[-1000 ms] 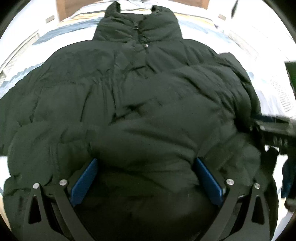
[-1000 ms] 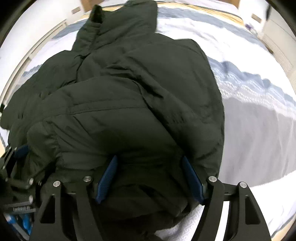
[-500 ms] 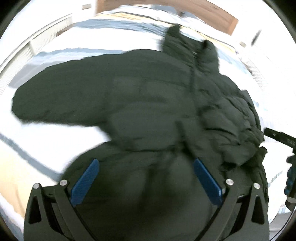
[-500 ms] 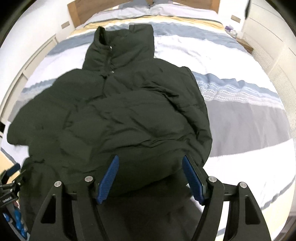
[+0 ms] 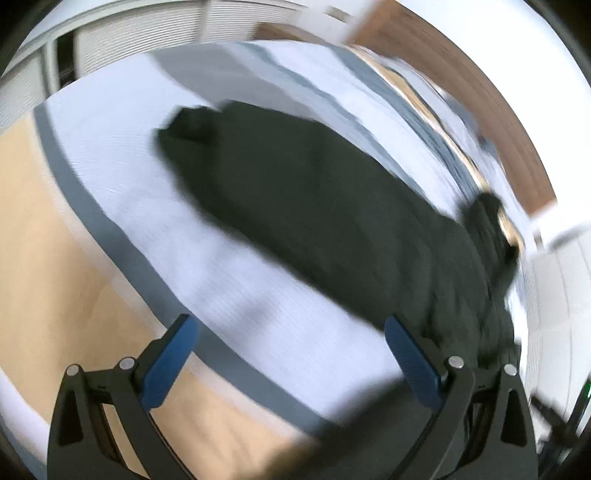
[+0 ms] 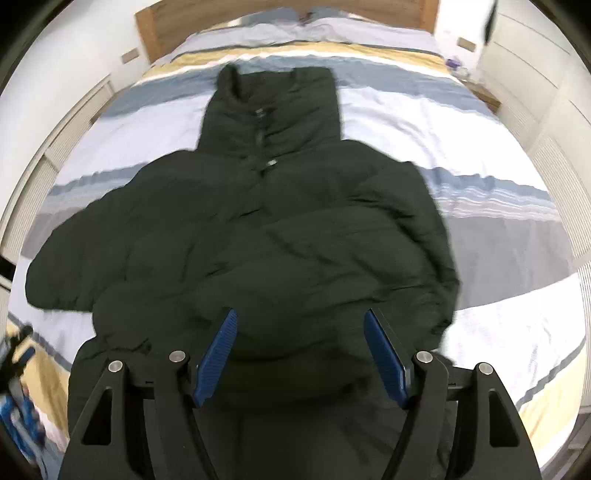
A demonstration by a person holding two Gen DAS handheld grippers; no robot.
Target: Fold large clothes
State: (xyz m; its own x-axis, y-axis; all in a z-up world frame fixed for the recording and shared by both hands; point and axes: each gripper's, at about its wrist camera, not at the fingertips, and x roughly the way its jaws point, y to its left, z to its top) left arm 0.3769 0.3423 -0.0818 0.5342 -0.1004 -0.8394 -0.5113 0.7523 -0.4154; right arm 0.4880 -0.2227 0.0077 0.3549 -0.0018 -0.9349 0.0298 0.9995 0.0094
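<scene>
Jacket now sleeve out; left hand-held gripper off it.

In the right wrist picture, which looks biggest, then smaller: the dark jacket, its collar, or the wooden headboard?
1. Dark jacket
2. Its collar
3. Wooden headboard, though it is farthest away, so it only looks smallest.

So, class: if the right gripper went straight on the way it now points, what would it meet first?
Most likely the dark puffer jacket: its lower body fills the gap ahead of the open right gripper; depth is unclear.
</scene>
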